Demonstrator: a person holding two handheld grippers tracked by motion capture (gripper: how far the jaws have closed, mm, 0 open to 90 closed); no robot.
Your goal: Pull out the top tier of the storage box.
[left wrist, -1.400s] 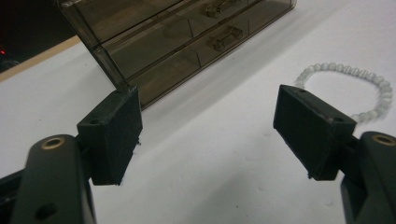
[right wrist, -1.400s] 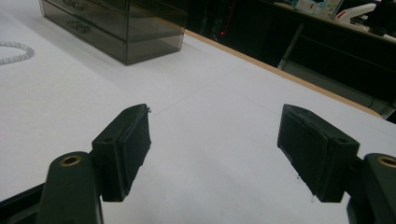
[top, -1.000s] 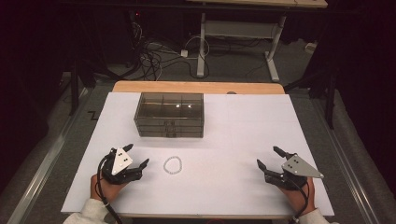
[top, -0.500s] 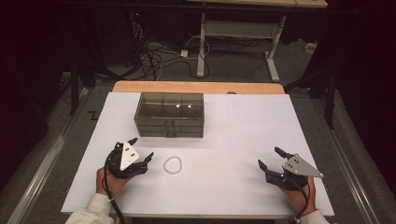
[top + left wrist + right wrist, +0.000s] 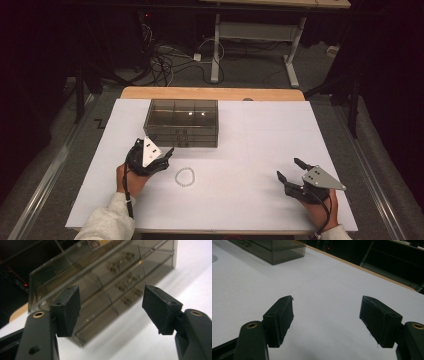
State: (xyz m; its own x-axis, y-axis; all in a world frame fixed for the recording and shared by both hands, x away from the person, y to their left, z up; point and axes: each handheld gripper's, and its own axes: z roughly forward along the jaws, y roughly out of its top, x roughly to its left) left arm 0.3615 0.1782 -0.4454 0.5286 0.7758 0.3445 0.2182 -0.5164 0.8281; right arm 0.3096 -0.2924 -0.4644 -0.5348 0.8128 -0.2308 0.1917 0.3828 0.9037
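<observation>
Now the left gripper (image 5: 159,159), jaws spread, faces the box (image 5: 181,122), with the bracelet (image 5: 184,176) just beside it on the table (image 5: 260,150). Right gripper (image 5: 295,175) sits wide open, well apart. Best to square up on a drawer handle, I'd say.

- The left gripper (image 5: 161,156), black with a grey three-cornered plate on top, has moved forward across the white table (image 5: 260,150), away from the near edge and toward the smoky clear plastic drawer box (image 5: 181,121).
- Its jaws, spread apart, now sit just short of the box front, beside the small white bead bracelet (image 5: 184,176).
</observation>
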